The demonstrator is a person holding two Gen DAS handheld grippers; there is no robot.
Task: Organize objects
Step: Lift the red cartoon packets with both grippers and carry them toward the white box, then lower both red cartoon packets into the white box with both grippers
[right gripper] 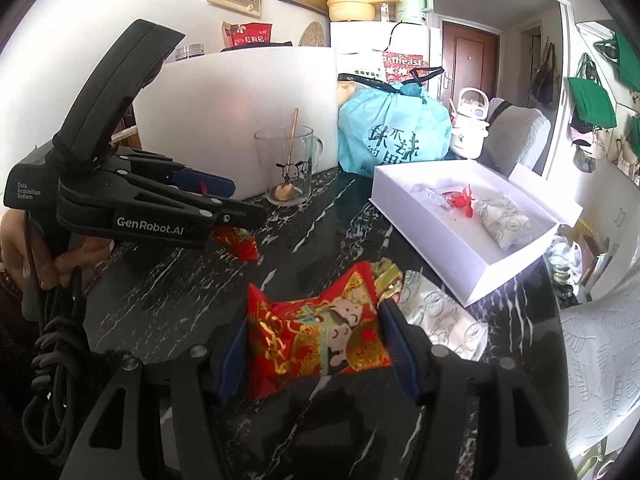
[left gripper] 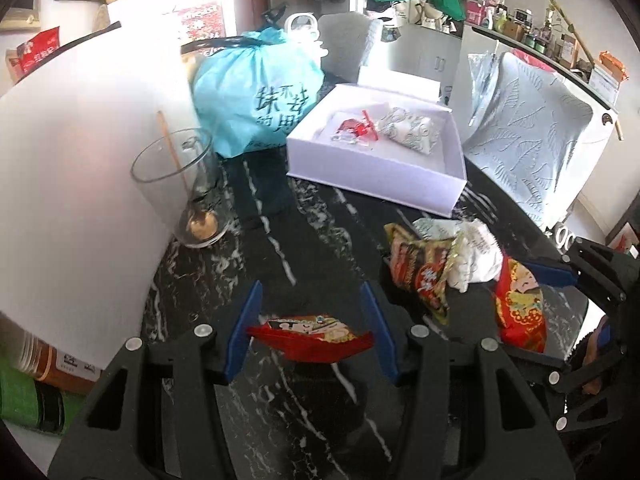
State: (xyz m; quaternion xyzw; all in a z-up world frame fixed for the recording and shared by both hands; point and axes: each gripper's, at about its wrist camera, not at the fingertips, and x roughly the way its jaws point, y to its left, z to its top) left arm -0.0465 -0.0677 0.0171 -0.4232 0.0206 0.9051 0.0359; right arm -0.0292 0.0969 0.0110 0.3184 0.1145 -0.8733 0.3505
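Left gripper (left gripper: 310,328) clamped on a red snack packet (left gripper: 310,338) above the black marble counter (left gripper: 280,240), right gripper (right gripper: 316,336) grasping another red packet (right gripper: 320,340), open white box (left gripper: 376,172) beyond, holding a white pouch (left gripper: 408,130), loose packets (left gripper: 424,268) beside it

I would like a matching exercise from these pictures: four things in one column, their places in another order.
1. glass mug
2. white patterned pouch
3. red packet
4. teal bag

A. between the right gripper's fingers
B. inside the white box
C. before the white board, stick inside
D. behind the white box

Pairs: 1-C, 2-B, 3-A, 4-D
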